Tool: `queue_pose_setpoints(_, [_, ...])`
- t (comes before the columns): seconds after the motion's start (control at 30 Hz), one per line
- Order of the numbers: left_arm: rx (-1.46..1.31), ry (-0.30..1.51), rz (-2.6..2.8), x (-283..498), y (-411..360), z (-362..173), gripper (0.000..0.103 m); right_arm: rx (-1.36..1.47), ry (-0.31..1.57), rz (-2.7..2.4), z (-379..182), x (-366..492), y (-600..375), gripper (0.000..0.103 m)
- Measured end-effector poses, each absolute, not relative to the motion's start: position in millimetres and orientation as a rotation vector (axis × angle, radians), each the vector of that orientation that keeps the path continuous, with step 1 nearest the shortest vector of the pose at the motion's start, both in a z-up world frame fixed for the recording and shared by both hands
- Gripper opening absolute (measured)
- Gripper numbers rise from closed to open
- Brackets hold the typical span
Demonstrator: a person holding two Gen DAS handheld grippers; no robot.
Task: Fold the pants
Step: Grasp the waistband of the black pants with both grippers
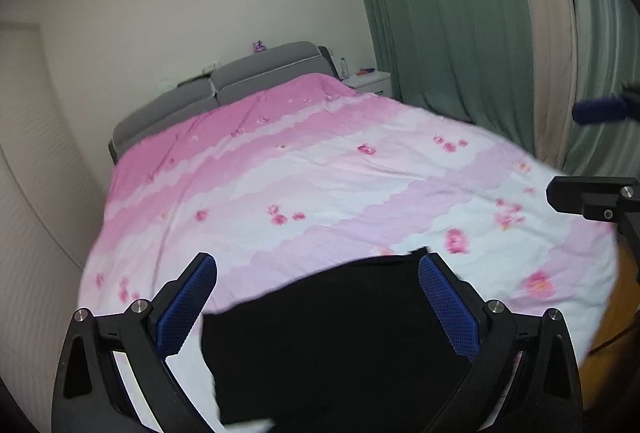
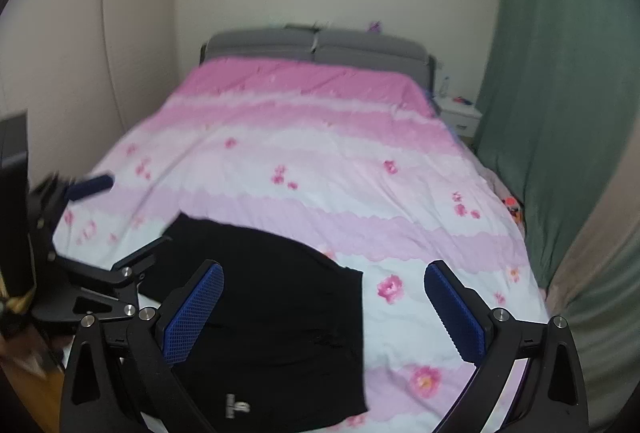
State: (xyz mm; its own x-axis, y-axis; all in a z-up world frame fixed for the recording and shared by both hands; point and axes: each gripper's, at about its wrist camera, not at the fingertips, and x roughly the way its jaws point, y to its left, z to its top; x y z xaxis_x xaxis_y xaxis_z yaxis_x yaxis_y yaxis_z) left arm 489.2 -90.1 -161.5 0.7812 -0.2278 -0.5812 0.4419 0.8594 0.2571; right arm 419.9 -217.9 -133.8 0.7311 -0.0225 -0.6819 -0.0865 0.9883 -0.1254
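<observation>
the black fabric pants, flat on the pink floral quilt, are best pinched at an edge, since left gripper and right gripper are spread wide, nothing held.

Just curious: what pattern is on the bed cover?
Pink and white wavy bands with pink flowers on the bed cover, clearest in the right wrist view.

The black pants run off the bottom edge in the left wrist view, so their lower part isn't visible. The small white logo on them is too blurry to read. Stuff on the nightstand is too tiny to make out, same for the purple thing on the headboard.
</observation>
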Motion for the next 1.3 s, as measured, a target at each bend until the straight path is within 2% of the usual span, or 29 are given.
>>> queue_pose_setpoints(0.13, [0.396,0.607,-0.4,531.1,-100.0,-191.6,0.103,-0.234,0.841,0.1,-170.0,471.1,-223.5,0.093])
queue_pose_setpoints(0.3, [0.398,0.685,-0.489,581.0,-119.2,-237.0,0.103,-0.301,0.942,0.283,-224.6,539.6,-232.4,0.092])
queue_pose_setpoints(0.4, [0.394,0.775,-0.591,619.7,-128.9,-275.7,0.095,-0.316,1.016,0.364,-261.9,580.8,-245.4,0.091])
queue_pose_setpoints(0.47, [0.41,0.836,-0.645,644.2,-136.4,-301.0,0.085,-0.328,1.075,0.422,-291.6,609.7,-252.6,0.085])
queue_pose_setpoints(0.6, [0.512,0.876,-0.751,675.6,-147.5,-346.1,0.085,-0.369,1.186,0.525,-351.5,650.5,-259.2,0.08])
queue_pose_setpoints(0.67, [0.575,0.903,-0.811,687.8,-151.9,-369.9,0.085,-0.431,1.224,0.554,-383.5,664.1,-258.1,0.068])
queue_pose_setpoints(0.73, [0.647,0.937,-0.858,698.6,-153.7,-395.2,0.085,-0.502,1.266,0.584,-415.7,670.9,-255.8,0.064])
queue_pose_setpoints(0.87, [0.736,0.982,-0.898,722.9,-155.7,-428.1,0.079,-0.604,1.316,0.658,-459.0,683.2,-253.1,0.061])
queue_pose_setpoints(1.3, [0.84,1.118,-0.951,772.9,-119.3,-459.4,0.076,-0.676,1.295,0.743,-474.5,715.3,-258.7,0.061])
